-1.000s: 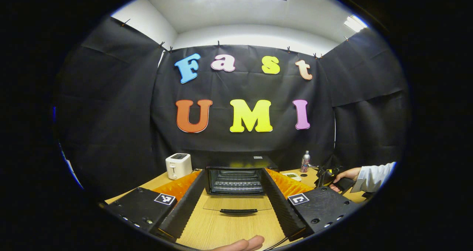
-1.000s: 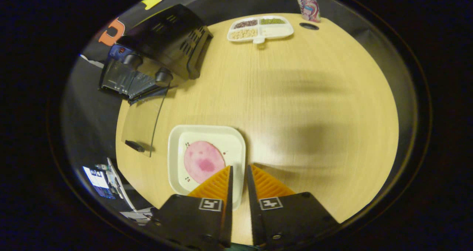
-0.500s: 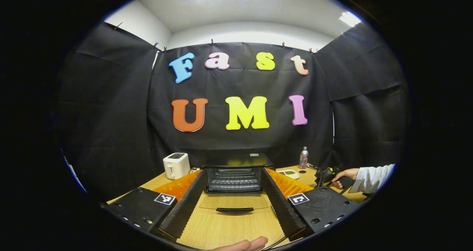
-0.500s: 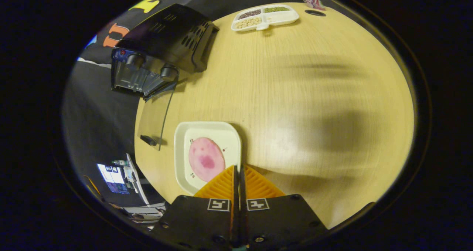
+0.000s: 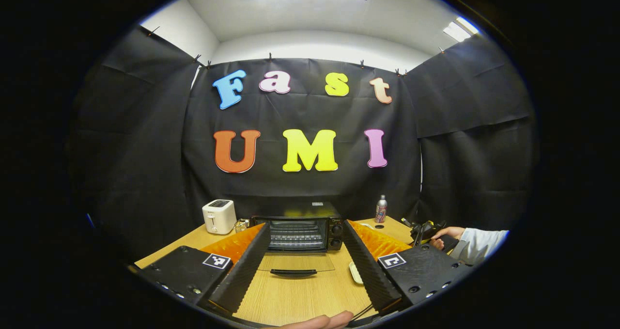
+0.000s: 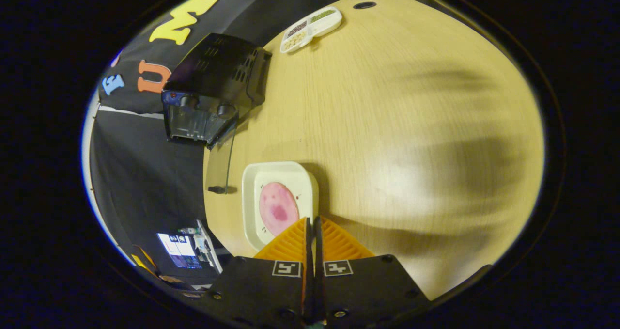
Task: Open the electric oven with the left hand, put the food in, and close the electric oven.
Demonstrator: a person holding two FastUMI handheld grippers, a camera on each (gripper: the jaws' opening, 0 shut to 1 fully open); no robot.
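The black electric oven (image 5: 300, 231) stands at the table's middle with its glass door (image 5: 295, 263) folded down flat, rack visible inside. My left gripper (image 5: 305, 226) is open, held back from the door with nothing between its fingers. In the right gripper view the oven (image 6: 213, 89) is at upper left, its door (image 6: 220, 159) lowered. A white square plate (image 6: 273, 170) carrying a round pink slice of food (image 6: 278, 209) lies in front of the door. My right gripper (image 6: 311, 218) is shut on the plate's right rim. The plate's edge (image 5: 355, 272) shows beside my left gripper's right finger.
A white toaster (image 5: 218, 216) stands left of the oven and a bottle (image 5: 381, 209) at the back right. A divided tray of beans (image 6: 310, 23) lies at the far table edge. A white-sleeved hand (image 5: 448, 233) holds the other gripper at right.
My right gripper's fingers closed onto the plate's rim, and its view then pulled back from the table. My left gripper drew back from the oven, which now looks smaller.
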